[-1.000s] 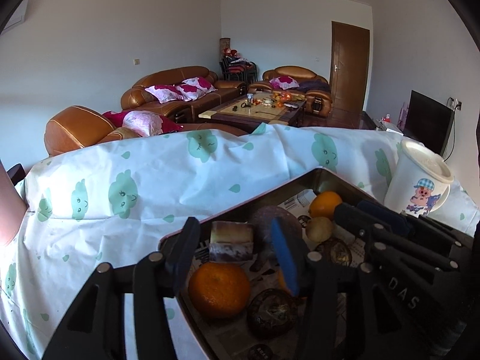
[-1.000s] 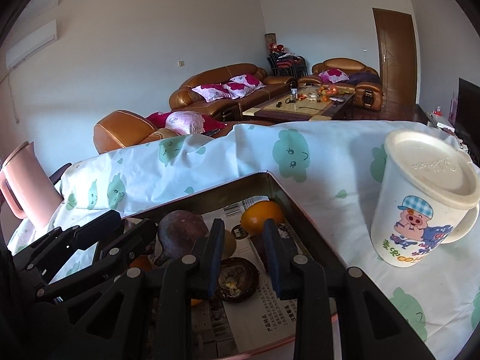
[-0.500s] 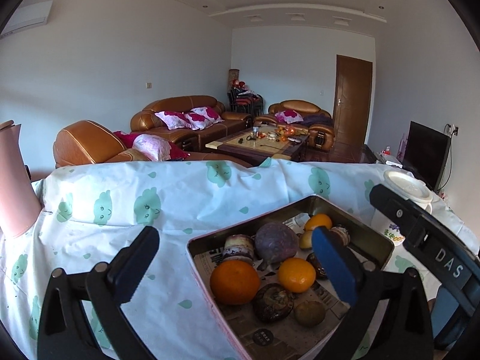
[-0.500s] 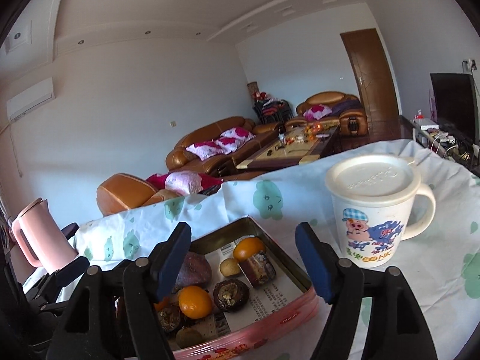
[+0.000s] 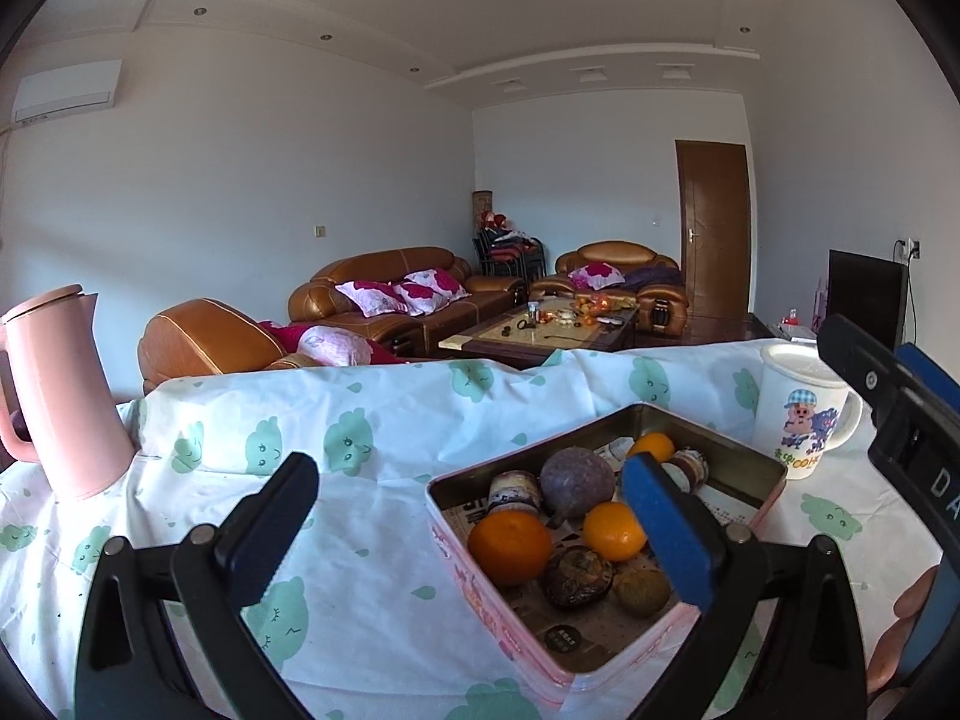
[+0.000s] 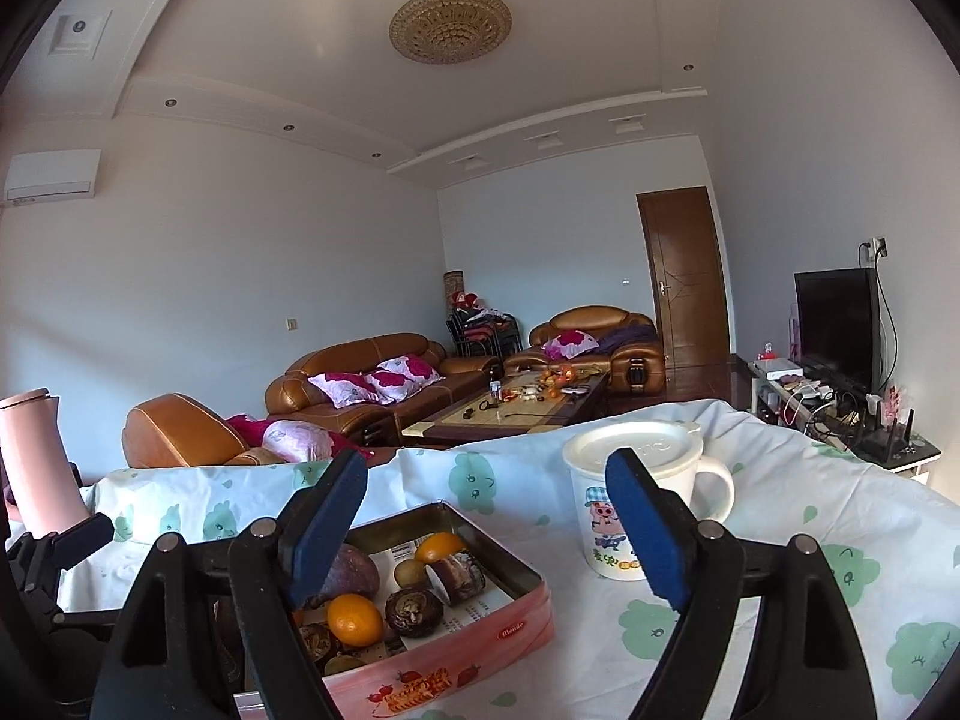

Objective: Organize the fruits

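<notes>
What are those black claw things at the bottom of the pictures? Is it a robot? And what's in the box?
No robot: a person holds a pincher tool in each hand, each with its own camera. One picture looks along the left gripper, the other along the right gripper. Both are wide open and hold nothing. Below them, on a tablecloth with green shapes, sits a tin box with oranges and other, darker fruits. Beside it stand a lidded cartoon mug and a pink jug.
</notes>
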Demonstrator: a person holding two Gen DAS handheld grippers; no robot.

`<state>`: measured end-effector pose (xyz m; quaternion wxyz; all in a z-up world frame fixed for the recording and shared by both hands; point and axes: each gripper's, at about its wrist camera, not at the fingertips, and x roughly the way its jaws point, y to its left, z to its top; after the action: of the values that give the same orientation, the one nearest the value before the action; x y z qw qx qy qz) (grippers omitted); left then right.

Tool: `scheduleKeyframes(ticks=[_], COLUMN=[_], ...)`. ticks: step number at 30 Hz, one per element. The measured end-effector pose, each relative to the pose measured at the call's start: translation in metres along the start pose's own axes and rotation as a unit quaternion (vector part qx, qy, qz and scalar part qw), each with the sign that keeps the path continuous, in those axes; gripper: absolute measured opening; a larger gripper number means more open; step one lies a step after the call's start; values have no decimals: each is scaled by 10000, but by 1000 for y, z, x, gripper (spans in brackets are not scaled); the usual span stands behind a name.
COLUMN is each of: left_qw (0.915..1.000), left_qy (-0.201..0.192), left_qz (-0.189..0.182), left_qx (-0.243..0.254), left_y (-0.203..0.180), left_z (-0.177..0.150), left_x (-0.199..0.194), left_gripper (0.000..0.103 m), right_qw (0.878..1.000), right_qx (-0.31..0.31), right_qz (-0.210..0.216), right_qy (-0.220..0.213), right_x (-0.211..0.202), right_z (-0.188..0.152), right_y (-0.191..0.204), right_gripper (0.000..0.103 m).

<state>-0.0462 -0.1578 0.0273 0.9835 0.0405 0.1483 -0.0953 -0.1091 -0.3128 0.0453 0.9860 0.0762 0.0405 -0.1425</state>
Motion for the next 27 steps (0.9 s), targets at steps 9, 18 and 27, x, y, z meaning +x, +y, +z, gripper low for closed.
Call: scheduleKeyframes(ticks=[9,18,27], left_qw=[9999,9999,9999], left_qy=[-20,24,23], left_qz=[-12,4,1], left_qx=[-104,-125,-116], left_y=[6,6,6], left_z=[-4,-5,-5], left_x=[-11,-11,-11], left_gripper=[103,103,103], right_qw=[9993,9994,9994], right_qx=[-182,-134,-137], right_qz=[-52,-85,-86], right_qy=[-320,-306,-304], right_x=[-26,-24,-25], right_z=[0,1,1], right_y=[9,5,6], right_gripper=[85,86,87])
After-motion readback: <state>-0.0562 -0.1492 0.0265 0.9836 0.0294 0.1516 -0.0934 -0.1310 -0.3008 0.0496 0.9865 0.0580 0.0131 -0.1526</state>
